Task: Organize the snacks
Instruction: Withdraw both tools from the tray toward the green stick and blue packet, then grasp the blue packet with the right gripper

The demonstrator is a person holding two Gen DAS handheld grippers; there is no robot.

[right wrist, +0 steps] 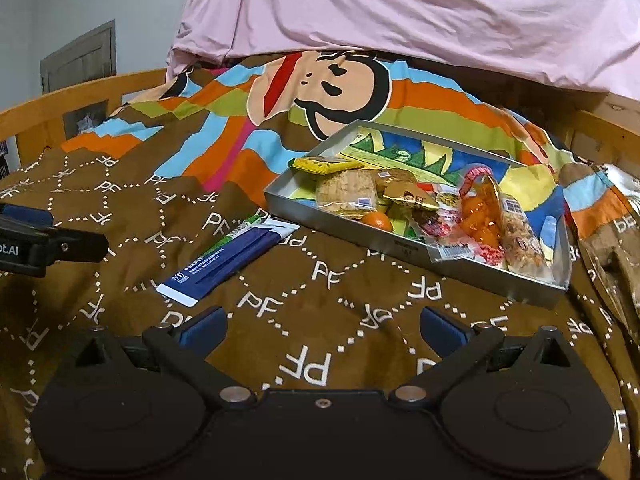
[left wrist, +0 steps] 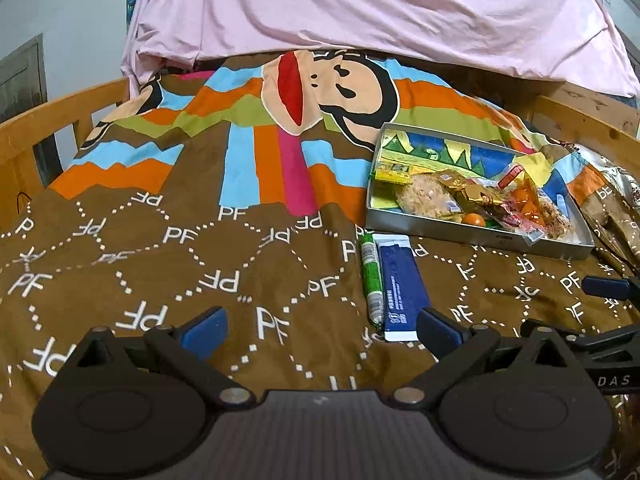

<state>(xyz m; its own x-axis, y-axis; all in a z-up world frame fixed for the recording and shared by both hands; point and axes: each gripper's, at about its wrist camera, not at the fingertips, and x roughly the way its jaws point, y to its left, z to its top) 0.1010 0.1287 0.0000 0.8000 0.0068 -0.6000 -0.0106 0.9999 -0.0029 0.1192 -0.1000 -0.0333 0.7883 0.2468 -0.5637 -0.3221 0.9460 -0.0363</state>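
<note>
A shallow metal tin [left wrist: 448, 229] [right wrist: 340, 227] lies on the bedspread, holding several wrapped snacks: a yellow bar [right wrist: 326, 164], cereal cakes [right wrist: 346, 190], a gold packet [right wrist: 408, 196] and a bag of orange sweets [right wrist: 478, 216]. In front of the tin a blue packet [left wrist: 402, 284] [right wrist: 224, 262] and a thin green stick pack [left wrist: 371, 276] [right wrist: 236, 232] lie side by side on the cloth. My left gripper [left wrist: 320, 330] is open, low over the cloth just left of the blue packet. My right gripper [right wrist: 322, 330] is open too, near the tin's front, with nothing between its fingers.
A brown patterned bedspread [left wrist: 200, 272] with a cartoon monkey covers the bed, and a pink sheet [left wrist: 360, 8] hangs at the back. Wooden rails [left wrist: 48, 120] [right wrist: 608, 128] bound both sides. A brown patterned bag [left wrist: 616, 208] lies right of the tin.
</note>
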